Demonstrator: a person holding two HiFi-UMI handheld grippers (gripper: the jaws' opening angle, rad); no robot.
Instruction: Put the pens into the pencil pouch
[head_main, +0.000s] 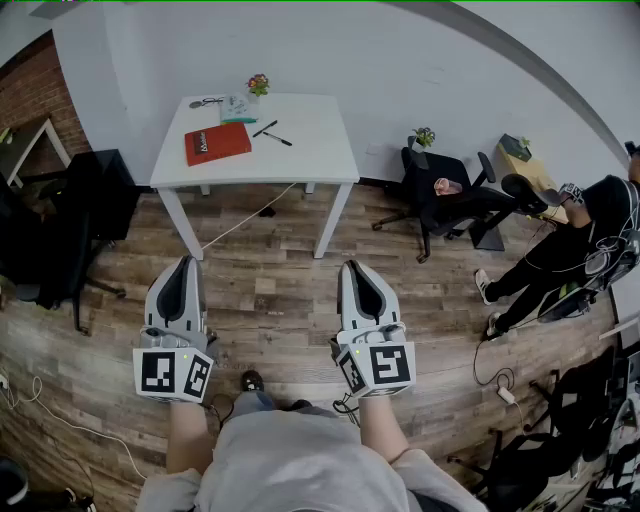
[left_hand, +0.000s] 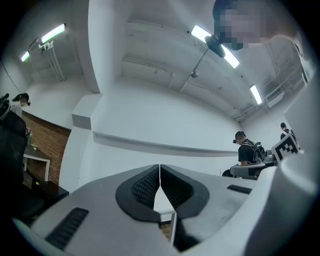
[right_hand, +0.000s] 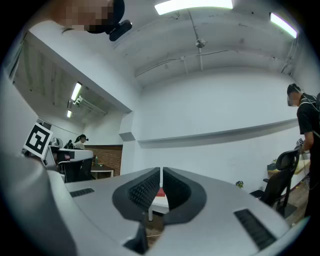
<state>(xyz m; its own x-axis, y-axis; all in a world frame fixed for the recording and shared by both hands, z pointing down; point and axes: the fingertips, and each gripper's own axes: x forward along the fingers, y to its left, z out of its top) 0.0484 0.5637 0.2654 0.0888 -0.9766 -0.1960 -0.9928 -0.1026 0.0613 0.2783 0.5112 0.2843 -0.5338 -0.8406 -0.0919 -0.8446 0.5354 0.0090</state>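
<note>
Two black pens lie on the white table far ahead of me, right of a red book. The pale green pencil pouch rests near the table's back edge, beside a small flower pot. Both grippers hover over the wooden floor, well short of the table. My left gripper is shut with nothing in it. My right gripper is also shut and empty; through it I see the table edge and a bit of the red book.
A black office chair stands right of the table, and a person sits further right. Dark chairs stand at the left by a brick wall. A cable runs across the floor under the table.
</note>
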